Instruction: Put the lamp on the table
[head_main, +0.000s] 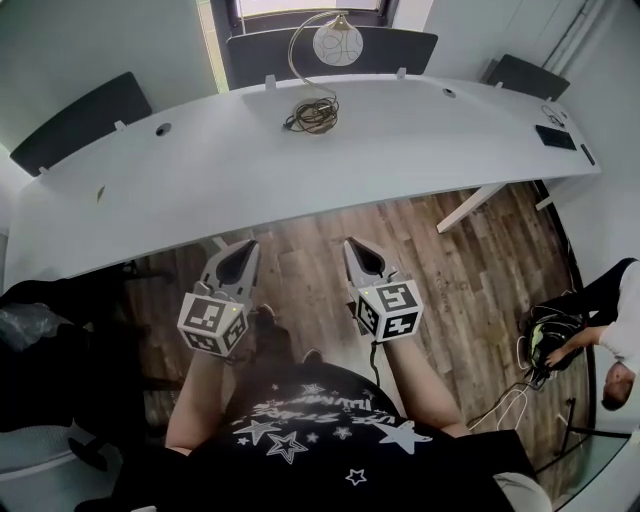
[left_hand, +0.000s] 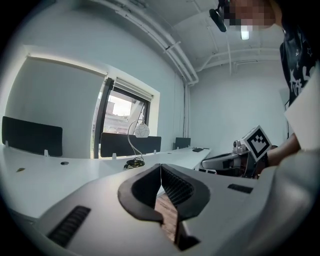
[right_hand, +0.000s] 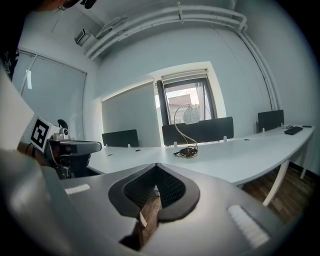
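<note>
Both grippers clenched empty, short of the table edge.
Left gripper (head_main: 243, 252) and right gripper (head_main: 353, 248) had jaws pressed together on nothing, above the brown wood-plank floor (head_main: 450, 290). The arched-stem lamp with white globe shade (head_main: 336, 44) stood on the long white curved table (head_main: 200, 175), well apart from both, with a coiled dark cable (head_main: 312, 116) at its foot. Only the head view showed a bending person (head_main: 612, 340); only the gripper views showed the window (right_hand: 197, 95).

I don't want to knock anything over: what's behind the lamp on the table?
Behind the lamp stands a dark divider panel along the far edge of the table, with a window beyond it. Whatever sits low behind the panel is covered.
</note>
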